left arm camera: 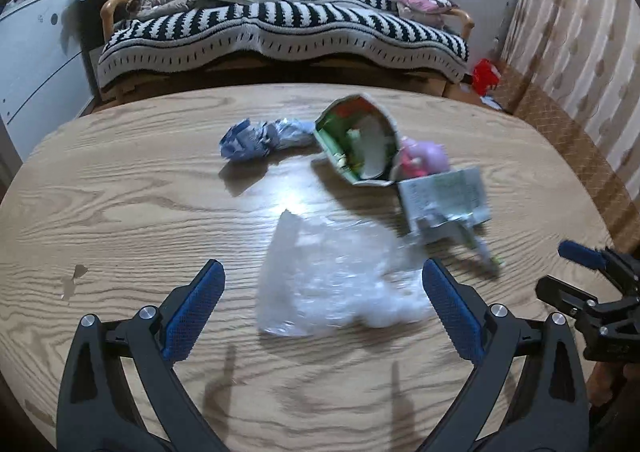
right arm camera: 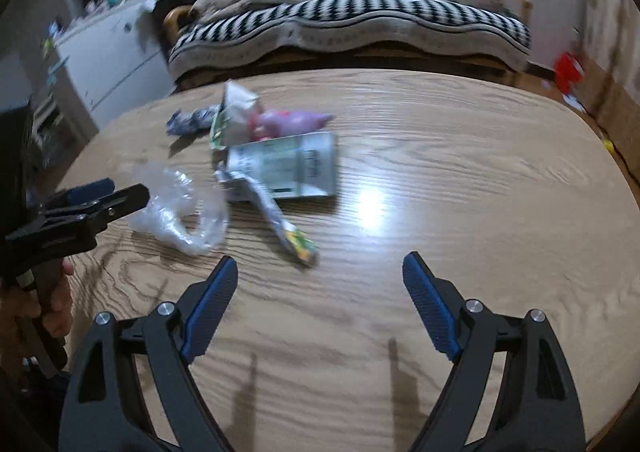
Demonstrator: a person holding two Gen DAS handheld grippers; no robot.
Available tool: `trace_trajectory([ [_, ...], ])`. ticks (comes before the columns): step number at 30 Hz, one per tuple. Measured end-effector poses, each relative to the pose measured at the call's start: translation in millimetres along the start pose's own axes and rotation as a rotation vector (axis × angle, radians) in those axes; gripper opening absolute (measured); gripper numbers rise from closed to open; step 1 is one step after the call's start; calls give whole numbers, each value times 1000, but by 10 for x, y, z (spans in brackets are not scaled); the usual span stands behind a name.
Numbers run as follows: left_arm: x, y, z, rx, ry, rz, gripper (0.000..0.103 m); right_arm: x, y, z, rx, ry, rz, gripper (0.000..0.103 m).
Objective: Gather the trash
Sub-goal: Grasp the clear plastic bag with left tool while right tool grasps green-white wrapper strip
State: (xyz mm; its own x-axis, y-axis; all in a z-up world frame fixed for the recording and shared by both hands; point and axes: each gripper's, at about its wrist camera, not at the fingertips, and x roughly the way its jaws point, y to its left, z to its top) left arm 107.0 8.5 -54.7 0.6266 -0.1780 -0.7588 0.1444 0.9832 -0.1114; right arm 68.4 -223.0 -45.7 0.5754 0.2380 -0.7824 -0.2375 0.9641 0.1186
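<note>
Six pieces of trash lie on the oval wood-grain table (left arm camera: 120, 180): one clear crinkled plastic bag (left arm camera: 332, 284), one crumpled blue-and-white wrapper (left arm camera: 260, 136), one torn green-lined paper carton (left arm camera: 360, 140), one pink-and-purple packet (left arm camera: 424, 158), one flat grey-white printed pouch (left arm camera: 444, 196) and one long twisted foil wrapper (right arm camera: 280, 218). The pouch's print is too blurred to read. The left gripper (left arm camera: 322, 276) is spread wide with the bag between its fingers, gripping nothing; the right gripper (right arm camera: 320, 272) is equally wide and empty over bare wood.

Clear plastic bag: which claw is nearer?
Left. The left claw is open right over the clear plastic bag; the right claw, also open, sits off to the bag's right.
</note>
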Motion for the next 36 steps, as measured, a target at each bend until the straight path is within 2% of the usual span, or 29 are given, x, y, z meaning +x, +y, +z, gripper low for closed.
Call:
trace_trajectory([
  [6, 284, -115, -58, 92, 30, -18, 96, 424, 224, 97, -70, 51, -8, 81],
  [9, 410, -227, -90, 138, 54, -12, 96, 570, 239, 128, -75, 66, -17, 78],
  [12, 458, -235, -118, 166, 56, 2, 96, 663, 226, 139, -75, 79, -16, 67],
  [14, 454, -192, -123, 155, 54, -14, 96, 698, 249, 153, -91, 73, -14, 60],
  [15, 450, -176, -121, 149, 54, -24, 96, 710, 269, 156, -111, 67, -22, 52],
  [17, 440, -156, -133, 145, 54, -38, 89, 707, 292, 161, -129, 61, -22, 33],
  [19, 415, -159, -141, 171, 44, -30, 68, 698, 318, 167, -134, 66, 2, 18],
  [20, 406, -161, -142, 188, 39, -26, 61, 696, 344, 162, -143, 68, 7, 16],
  [21, 391, -172, -148, 195, 36, -26, 44, 694, 364, 161, -149, 69, 9, 15],
  [22, 375, -178, -147, 196, 38, -29, 33, 684, 386, 155, -156, 71, 10, 15],
  [25, 318, -162, -144, 172, 39, -45, 27, 634, 415, 153, -156, 62, 23, 14],
  [31, 174, -186, -126, 168, 9, -33, 26, 400, 312, 182, -101, 16, 44, 14],
  [36, 19, -253, -75, 131, -20, -45, 26, 152, 112, 163, -61, -17, 26, 14],
])
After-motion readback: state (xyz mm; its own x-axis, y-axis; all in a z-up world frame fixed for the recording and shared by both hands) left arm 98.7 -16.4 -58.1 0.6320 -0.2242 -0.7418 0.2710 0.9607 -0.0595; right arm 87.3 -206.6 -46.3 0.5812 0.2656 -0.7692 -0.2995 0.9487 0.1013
